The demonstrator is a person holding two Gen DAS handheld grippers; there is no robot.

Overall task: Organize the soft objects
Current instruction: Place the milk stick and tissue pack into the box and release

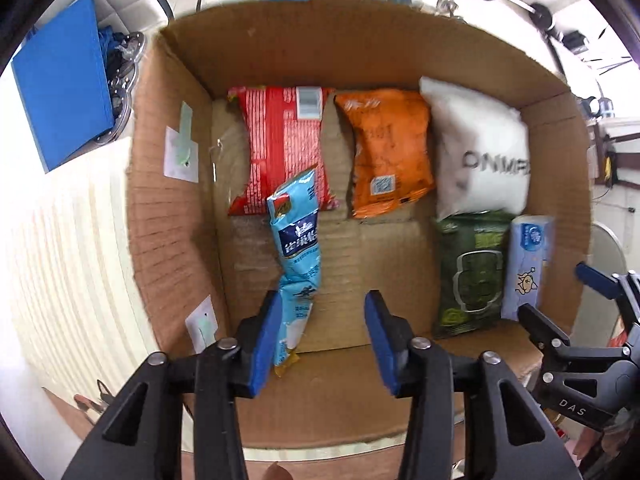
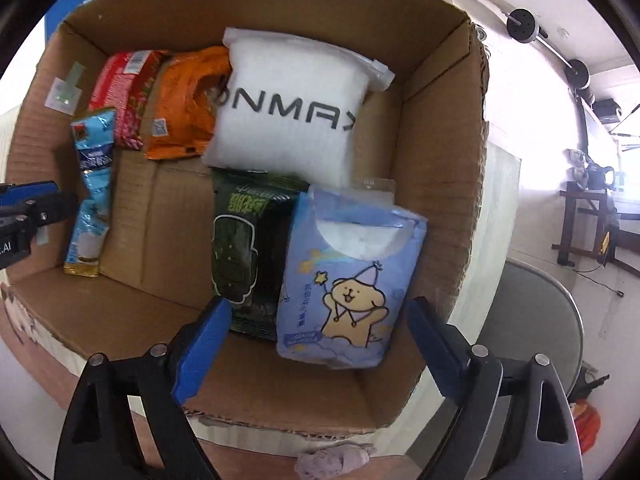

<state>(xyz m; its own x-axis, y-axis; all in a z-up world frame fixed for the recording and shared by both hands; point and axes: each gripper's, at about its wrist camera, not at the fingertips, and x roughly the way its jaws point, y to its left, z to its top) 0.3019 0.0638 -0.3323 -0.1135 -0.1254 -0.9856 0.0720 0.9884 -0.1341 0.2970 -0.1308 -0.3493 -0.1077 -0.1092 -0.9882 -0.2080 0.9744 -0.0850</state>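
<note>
An open cardboard box [image 1: 172,216] [image 2: 436,152] holds several soft packs. At the back lie a red snack bag [image 1: 286,148] [image 2: 126,88], an orange bag [image 1: 390,152] [image 2: 186,108] and a white ONMAX pillow pack [image 1: 480,152] [image 2: 292,108]. In front lie a dark green wipes pack [image 1: 468,272] [image 2: 248,248] and a light blue tissue pack [image 1: 528,264] [image 2: 352,276]. A long light blue packet [image 1: 298,256] [image 2: 92,196] lies at the left. My left gripper [image 1: 324,340] is open, its left finger beside that packet. My right gripper [image 2: 316,344] is open over the tissue pack's near end.
The box stands on a pale wooden table [image 1: 60,260]. A blue folder [image 1: 64,80] lies left of the box. A grey cloth [image 2: 336,460] lies in front of the box. Dumbbells [image 2: 524,26] and a chair [image 2: 532,340] are at the right.
</note>
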